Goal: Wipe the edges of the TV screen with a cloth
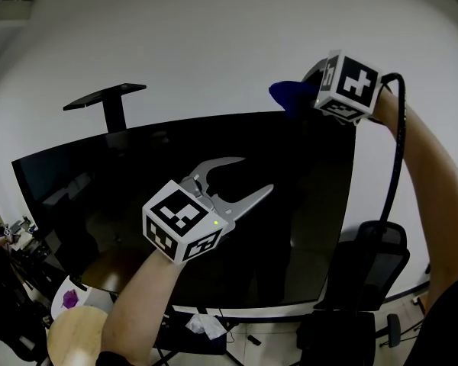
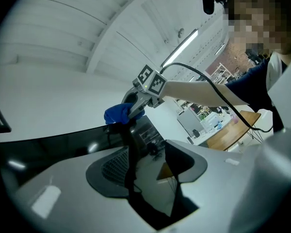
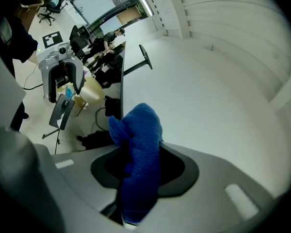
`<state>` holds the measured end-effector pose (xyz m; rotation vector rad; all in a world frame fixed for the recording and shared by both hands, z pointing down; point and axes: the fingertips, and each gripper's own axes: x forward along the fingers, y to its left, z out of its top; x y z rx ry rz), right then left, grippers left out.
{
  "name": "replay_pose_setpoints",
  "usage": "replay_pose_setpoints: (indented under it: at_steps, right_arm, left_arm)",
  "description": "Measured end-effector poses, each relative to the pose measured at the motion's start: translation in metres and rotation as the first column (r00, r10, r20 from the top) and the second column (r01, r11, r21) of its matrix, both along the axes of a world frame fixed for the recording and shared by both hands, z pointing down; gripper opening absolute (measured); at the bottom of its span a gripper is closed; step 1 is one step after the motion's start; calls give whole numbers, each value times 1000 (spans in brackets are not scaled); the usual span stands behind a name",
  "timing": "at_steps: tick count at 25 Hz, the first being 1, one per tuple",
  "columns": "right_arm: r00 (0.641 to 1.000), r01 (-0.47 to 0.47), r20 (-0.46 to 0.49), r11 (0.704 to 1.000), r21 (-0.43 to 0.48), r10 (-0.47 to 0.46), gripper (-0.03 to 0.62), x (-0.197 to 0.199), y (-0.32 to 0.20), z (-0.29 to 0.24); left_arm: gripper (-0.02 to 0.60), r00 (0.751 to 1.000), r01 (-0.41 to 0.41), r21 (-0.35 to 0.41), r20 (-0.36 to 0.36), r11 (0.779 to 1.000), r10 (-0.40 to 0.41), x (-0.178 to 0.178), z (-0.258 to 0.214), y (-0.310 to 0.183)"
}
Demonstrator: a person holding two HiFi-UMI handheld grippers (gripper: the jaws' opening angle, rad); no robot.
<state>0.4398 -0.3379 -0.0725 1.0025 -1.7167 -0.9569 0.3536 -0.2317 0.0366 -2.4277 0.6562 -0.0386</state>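
The black TV screen [image 1: 137,204] fills the middle of the head view. My right gripper [image 1: 304,97] is up at the TV's top edge, near its right corner, shut on a blue cloth [image 1: 288,96] that rests on that edge. In the right gripper view the cloth [image 3: 138,149] bulges out between the jaws of the right gripper [image 3: 140,166]. My left gripper [image 1: 253,175] stands open in front of the screen's middle, holding nothing. The left gripper view looks past the open left gripper [image 2: 145,154] at the screen [image 2: 48,144], the cloth [image 2: 119,113] and the right gripper [image 2: 138,101].
A black stand [image 1: 111,101] rises behind the TV's top left. A black office chair [image 1: 366,269] stands at the right, below the screen's corner. At the lower left is a round wooden table [image 1: 72,338] with a purple object [image 1: 71,300]. A white wall lies behind.
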Motion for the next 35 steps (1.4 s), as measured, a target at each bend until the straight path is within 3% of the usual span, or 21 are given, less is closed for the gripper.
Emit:
replay_pose_setpoints:
  at_steps: [4,14,28,35]
  right_arm:
    - [997,-59,-54,998,-1,59,144,-24,-1,-4]
    - [987,-145,-72,989,21,146,144,-99,-9,-5]
    - [985,-38,-168,999,0,37,143,-213,-13,0]
    - [982,-58,-180,998,2,57,142,-275,-18,2]
  left_arm:
    - [222,1000,8,-1,16,1000,-8,-42,-2,-4]
    - [222,999,-3,-33,45,999,5,-120,8,-8]
    - [222,996,88,-31,4,996,-88,-179,4,-33]
    - [222,995,99,-29,-8,995,-99,-243,1,-35]
